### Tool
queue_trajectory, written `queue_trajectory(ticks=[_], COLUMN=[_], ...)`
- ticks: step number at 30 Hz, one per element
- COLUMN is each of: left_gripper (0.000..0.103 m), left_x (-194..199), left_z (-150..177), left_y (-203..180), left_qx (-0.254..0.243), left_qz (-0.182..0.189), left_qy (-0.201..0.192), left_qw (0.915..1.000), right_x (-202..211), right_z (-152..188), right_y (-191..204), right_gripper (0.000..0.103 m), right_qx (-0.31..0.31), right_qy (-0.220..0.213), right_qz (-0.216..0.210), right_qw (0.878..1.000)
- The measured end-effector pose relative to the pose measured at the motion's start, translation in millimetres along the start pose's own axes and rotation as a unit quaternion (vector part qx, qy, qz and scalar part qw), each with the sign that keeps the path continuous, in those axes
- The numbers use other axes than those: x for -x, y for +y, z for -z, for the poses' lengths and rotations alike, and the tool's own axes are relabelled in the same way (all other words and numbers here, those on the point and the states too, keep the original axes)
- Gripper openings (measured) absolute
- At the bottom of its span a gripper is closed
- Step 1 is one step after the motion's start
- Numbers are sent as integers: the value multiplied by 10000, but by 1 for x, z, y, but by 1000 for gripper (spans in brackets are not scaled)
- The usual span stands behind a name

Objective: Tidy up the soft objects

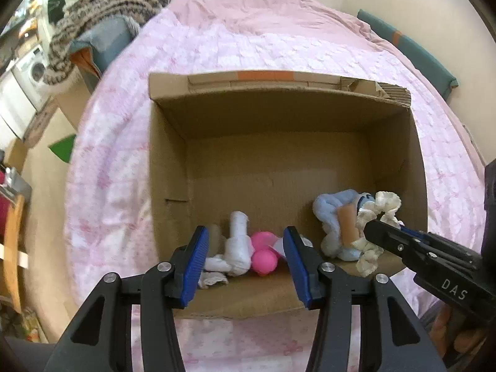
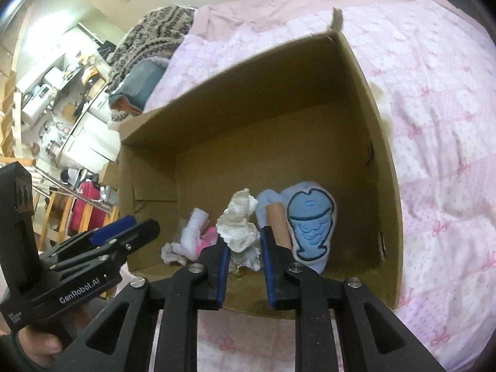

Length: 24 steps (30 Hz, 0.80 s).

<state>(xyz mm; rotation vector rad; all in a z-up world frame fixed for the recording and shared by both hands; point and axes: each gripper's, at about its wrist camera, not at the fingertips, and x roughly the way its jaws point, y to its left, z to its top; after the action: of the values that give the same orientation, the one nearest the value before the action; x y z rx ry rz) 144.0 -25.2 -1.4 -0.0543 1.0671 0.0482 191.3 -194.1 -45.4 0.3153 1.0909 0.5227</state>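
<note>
The left gripper is seen nearest, its 2 ribbed blue pads spread apart with nothing pinched between them, poised over the near edge of the cardboard box. Beneath it, a rolled white sock of soft knit and a smooth, rounded pink toy are found lying together on the box floor, touching each other.

The right gripper is held partly parted around a cream frilly scrunchie; the ruffled, crinkled fabric is seen between the pads, but whether it is pressed cannot be told. Just beside it, a pale blue plush pouch with a stitched fish outline is propped against the right wall, a tan tube tucked against it.

The box is made of plain corrugated board, with torn flaps at its far rim. It is set on a pink quilted bedspread printed with bows. Farther off, a grey-and-cream knitted blanket is draped over a blue cushion
</note>
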Motion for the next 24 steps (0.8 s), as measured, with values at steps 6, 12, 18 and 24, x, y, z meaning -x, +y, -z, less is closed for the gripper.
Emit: queue_trajectory(ticks=[6,12,18,24], left_gripper=[46,52,72,90], left_x=[21,49,88,114], left_z=[-1,0,10,33], left_y=[7,18,29,42], left_qx=[126,247,307,363], left_qz=[-182,-92,41,43], left_qy=[-250,-549,-1019,-1384], left_qw=[9994,9981,9943,9897], right_x=[17,59,102,118], right_z=[-1,3,19,40], right_y=[13,25,40,55], right_gripper=[75,76,103,103], right_qx=[175,364,608,1023], right_qy=[-215,-790,-1297,-1507], right_qz=[214,394,592,939], right_qw=[9994,9954,9879,9788])
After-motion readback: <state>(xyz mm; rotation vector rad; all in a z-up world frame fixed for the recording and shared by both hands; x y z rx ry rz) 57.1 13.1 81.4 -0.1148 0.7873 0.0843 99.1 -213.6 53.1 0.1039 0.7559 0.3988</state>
